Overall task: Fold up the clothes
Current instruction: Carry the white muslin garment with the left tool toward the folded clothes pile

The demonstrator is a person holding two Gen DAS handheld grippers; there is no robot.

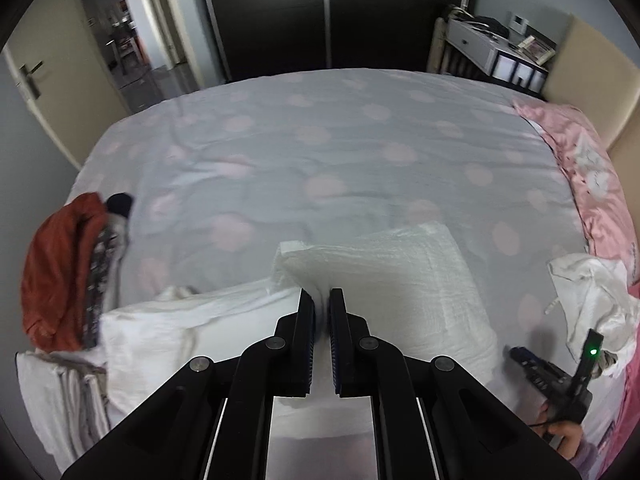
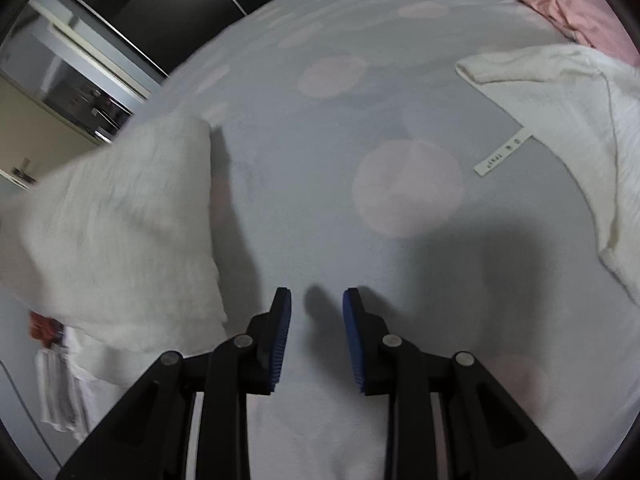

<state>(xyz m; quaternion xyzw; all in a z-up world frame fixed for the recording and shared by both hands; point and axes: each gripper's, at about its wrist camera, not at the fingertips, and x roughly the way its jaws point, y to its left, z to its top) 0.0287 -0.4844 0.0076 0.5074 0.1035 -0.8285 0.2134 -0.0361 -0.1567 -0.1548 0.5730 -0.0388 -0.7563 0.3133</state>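
Note:
My left gripper (image 1: 322, 296) is shut on the edge of a folded white textured garment (image 1: 400, 280), holding it just above the bed. The same garment shows lifted at the left of the right wrist view (image 2: 120, 232). My right gripper (image 2: 316, 300) is open and empty, low over the bedsheet; it shows at the lower right of the left wrist view (image 1: 520, 354). A crumpled white garment with a label (image 2: 560, 120) lies on the bed to the right, also in the left wrist view (image 1: 592, 300).
A grey bedsheet with pink dots (image 1: 320, 152) covers the bed. A pile of orange, patterned and white clothes (image 1: 64, 272) sits at the left edge over white folded items (image 1: 160, 340). A pink duvet (image 1: 588, 168) lies along the right. A dark wardrobe (image 1: 320, 12) stands behind.

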